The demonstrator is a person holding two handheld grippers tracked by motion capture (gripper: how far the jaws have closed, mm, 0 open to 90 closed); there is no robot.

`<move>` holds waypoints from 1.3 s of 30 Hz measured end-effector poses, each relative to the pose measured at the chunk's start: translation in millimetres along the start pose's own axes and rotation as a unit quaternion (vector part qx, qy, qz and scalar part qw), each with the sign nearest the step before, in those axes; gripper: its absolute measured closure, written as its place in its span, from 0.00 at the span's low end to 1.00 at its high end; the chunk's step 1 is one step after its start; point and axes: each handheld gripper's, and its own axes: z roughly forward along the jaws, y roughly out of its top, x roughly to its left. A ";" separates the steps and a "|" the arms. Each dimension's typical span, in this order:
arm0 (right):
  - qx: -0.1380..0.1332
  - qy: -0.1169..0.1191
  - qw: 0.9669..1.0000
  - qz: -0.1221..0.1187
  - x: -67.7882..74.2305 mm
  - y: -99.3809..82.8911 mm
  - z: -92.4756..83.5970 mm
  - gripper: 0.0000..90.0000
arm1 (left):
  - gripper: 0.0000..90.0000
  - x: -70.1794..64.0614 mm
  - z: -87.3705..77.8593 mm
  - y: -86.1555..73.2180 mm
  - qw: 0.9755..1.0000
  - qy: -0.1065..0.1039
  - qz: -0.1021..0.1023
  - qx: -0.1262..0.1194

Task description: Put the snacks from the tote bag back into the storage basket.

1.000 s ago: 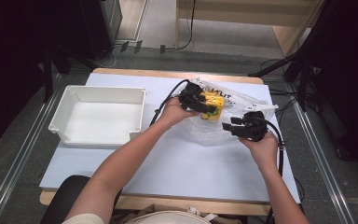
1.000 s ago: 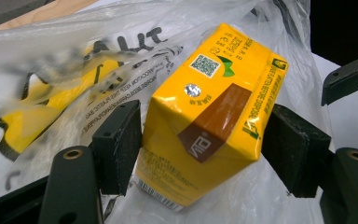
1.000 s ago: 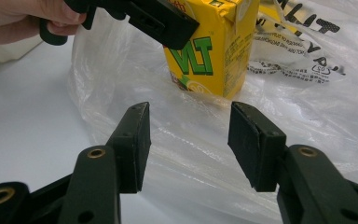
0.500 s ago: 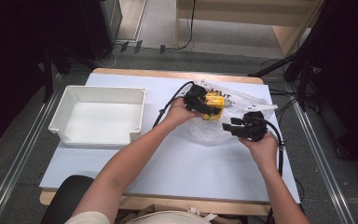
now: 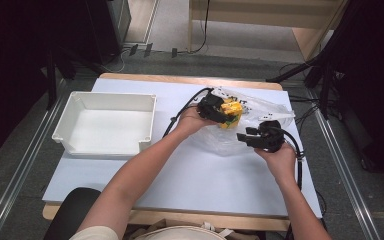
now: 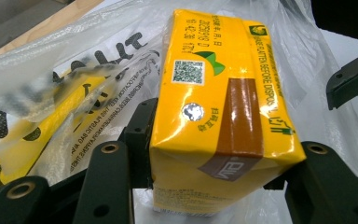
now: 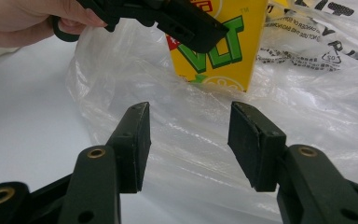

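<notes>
A yellow drink carton (image 6: 214, 112) sits clamped between the jaws of my left gripper (image 5: 220, 111), held just above a clear printed plastic bag (image 5: 260, 107) on the table's far right. The carton (image 7: 219, 46) also rises behind the bag in the right gripper view, with the left gripper's black jaw (image 7: 177, 21) across it. My right gripper (image 7: 186, 144) stands open low over the near part of the bag (image 7: 182, 121), nothing between its fingers; in the high view it (image 5: 252, 137) is just right of and nearer than the carton (image 5: 230, 109).
A white rectangular tray (image 5: 65, 132) stands empty at the left of the pale table (image 5: 190, 175). Cables trail from both grippers across the table. Dark stands and a wooden desk lie beyond the far edge.
The left gripper with the carton has shifted slightly right and away, over the bag. The right gripper has stayed nearly still.
</notes>
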 end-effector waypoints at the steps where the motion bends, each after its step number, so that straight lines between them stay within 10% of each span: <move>1: 0.002 0.002 1.000 0.003 0.6 -0.1 0.6 0.56 | 0.58 -0.4 0.1 0.2 1.000 0.001 -0.002 -0.001; 39: -0.015 0.013 1.000 -0.005 12.0 2.7 -0.5 0.55 | 0.59 -6.7 -66.3 35.0 0.998 -0.020 -0.052 0.001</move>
